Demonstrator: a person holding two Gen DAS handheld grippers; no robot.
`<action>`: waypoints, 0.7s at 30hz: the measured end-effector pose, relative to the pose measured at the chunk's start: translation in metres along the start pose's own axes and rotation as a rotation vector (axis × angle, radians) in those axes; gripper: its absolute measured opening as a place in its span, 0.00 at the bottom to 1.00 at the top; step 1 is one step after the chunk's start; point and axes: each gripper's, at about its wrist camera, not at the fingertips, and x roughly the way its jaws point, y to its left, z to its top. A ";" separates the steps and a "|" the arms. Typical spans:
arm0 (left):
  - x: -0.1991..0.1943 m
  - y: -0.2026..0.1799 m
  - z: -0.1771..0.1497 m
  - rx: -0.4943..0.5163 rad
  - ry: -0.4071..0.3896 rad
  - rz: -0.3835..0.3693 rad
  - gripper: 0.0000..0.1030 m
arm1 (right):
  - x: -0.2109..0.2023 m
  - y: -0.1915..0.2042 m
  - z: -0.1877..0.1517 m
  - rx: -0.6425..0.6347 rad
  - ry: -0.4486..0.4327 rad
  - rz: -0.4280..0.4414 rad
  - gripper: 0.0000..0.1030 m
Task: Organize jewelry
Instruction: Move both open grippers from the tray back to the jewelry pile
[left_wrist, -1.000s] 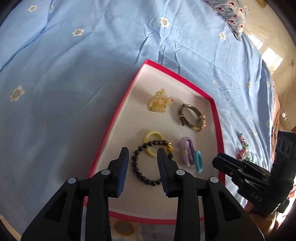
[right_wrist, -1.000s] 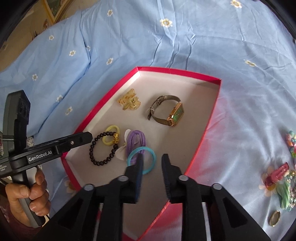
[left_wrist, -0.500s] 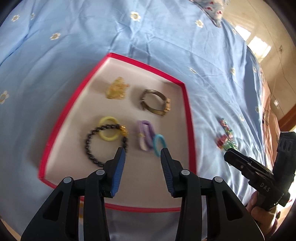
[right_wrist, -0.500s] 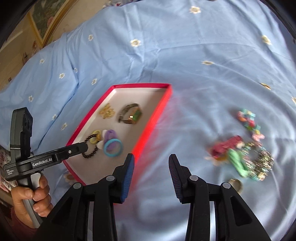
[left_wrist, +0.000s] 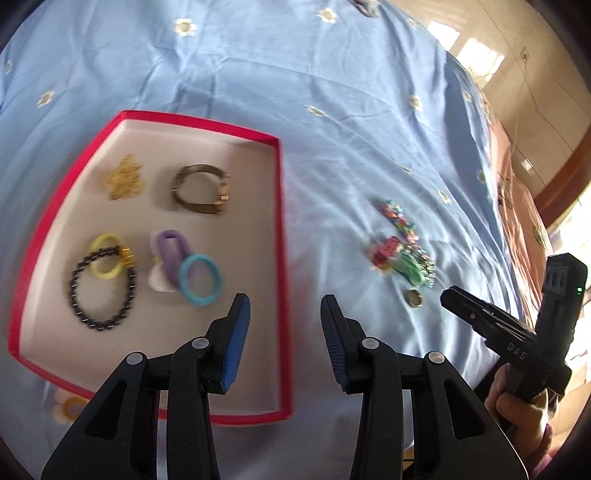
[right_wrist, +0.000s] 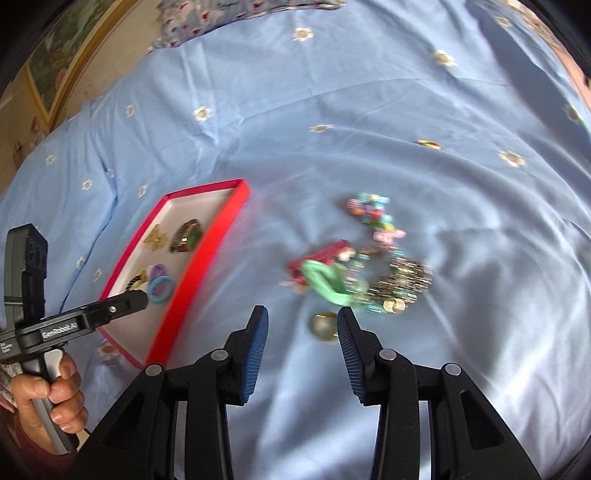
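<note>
Left wrist view: both grippers hung with jaws spread and empty above the bed.

Left gripper (left_wrist: 284, 317) had its jaws parted over the box's (left_wrist: 282, 229) right red rim, nothing between them. Inside the box lay a blue ring (left_wrist: 199, 280), a purple band (left_wrist: 171, 251), a black bead bracelet (left_wrist: 103, 291) across a yellow ring (left_wrist: 105, 258), a watch (left_wrist: 201, 190) and a gold clip (left_wrist: 123, 181). Right of the box, apart from it on the blue sheet (left_wrist: 332, 92), sat a blurred pile of loose jewelry (left_wrist: 402, 254) and a gold ring (left_wrist: 413, 298). Right gripper (right_wrist: 301, 330) also stood parted and empty, the gold ring (right_wrist: 325, 326) just beyond its tips, the pile (right_wrist: 365, 273) farther on, the box (right_wrist: 207, 251) off to the left.
</note>
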 end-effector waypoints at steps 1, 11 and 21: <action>0.001 -0.004 0.001 0.006 0.003 -0.004 0.37 | -0.002 -0.006 -0.001 0.010 -0.002 -0.007 0.40; 0.019 -0.043 0.008 0.047 0.045 -0.077 0.37 | -0.016 -0.050 0.000 0.068 -0.028 -0.051 0.38; 0.039 -0.072 0.022 0.049 0.086 -0.151 0.37 | -0.008 -0.066 0.008 0.074 -0.014 -0.061 0.24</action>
